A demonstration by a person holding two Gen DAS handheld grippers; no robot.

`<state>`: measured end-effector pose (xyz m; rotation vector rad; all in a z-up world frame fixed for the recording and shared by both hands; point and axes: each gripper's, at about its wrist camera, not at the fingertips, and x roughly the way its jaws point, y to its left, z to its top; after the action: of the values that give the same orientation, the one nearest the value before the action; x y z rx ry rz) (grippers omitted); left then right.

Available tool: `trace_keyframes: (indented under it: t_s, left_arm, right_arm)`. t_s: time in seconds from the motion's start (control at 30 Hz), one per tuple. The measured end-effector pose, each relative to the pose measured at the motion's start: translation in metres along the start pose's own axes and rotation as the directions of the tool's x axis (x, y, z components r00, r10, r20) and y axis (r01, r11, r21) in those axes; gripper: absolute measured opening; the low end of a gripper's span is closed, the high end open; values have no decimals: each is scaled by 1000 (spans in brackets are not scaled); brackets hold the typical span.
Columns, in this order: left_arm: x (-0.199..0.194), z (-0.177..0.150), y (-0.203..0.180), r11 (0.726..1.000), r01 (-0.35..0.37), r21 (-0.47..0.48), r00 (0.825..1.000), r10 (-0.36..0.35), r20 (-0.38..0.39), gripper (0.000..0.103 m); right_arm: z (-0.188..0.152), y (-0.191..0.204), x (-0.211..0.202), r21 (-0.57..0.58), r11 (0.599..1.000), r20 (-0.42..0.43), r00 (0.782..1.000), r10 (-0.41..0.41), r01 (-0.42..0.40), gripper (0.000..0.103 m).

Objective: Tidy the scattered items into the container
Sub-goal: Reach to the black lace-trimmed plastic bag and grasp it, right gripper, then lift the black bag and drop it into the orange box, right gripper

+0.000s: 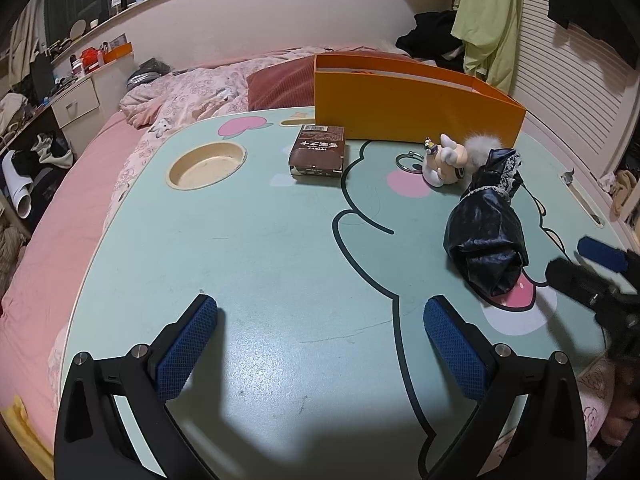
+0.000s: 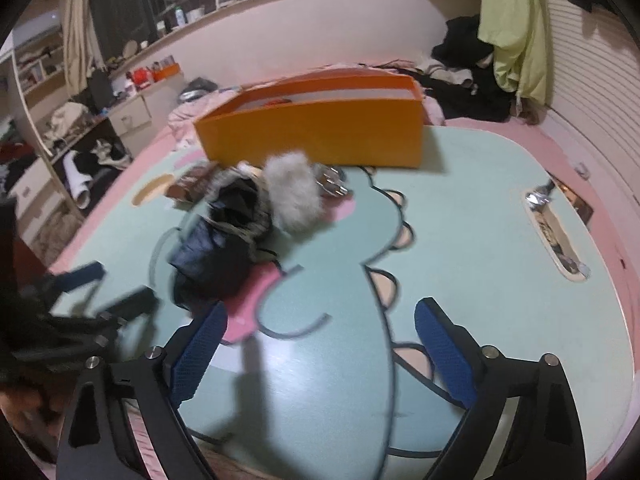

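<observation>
- While both tongs, left (image 1: 320,344) and right (image 2: 316,356), stand wide and empty, we judge the black pouch (image 1: 486,236) soft.
- We pinch its bunched middle.

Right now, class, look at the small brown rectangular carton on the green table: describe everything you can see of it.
The small brown rectangular carton looks like printed cardboard, with pale characters and a barcode on its top face and a lighter strip along its near edge. It lies flat and closed on the mint-green cartoon-printed lap table, just in front of the orange open-topped box's left end. Neither claw touches it.
</observation>
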<state>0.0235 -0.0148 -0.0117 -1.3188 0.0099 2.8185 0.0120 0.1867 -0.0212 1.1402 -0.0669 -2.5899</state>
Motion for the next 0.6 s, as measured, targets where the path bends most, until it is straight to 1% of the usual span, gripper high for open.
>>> trace_keyframes:
  t_s: [0.13,0.17,0.23,0.27,0.3,0.33,0.37,0.43,0.6]
  left_arm:
    - [0,0,0,1000,0,0,1000,0,0,103]
    - [0,0,0,1000,0,0,1000,0,0,103]
    - [0,0,0,1000,0,0,1000,0,0,103]
    - [0,0,0,1000,0,0,1000,0,0,103]
    - [0,0,1,1000,1,0,1000,-1,0,103]
    - [0,0,0,1000,1,0,1000,-1,0,103]
    - [0,0,0,1000,1,0,1000,-1,0,103]
    - [0,0,0,1000,0,-1,1000,0,0,103]
    - [-2,0,0,1000,0,-2,1000,0,1,103]
  right_arm:
    - [27,27,-1,-7,992,4,992,126,-126,95]
    - [33,34,2,-13,992,-3,992,128,-128,95]
    - [42,47,13,-40,995,-14,996,92,-92,93]
    - [44,53,20,-58,996,-26,998,64,-65,85]
    - [45,58,30,-76,996,-57,998,34,-39,76]
    - [43,60,36,-83,996,-93,995,20,-28,48]
    - [39,60,41,-81,996,-123,992,20,-30,37]
    - [31,58,35,-84,996,-105,994,33,-42,34]
    - [9,46,8,-140,990,-49,999,-1,-5,32]
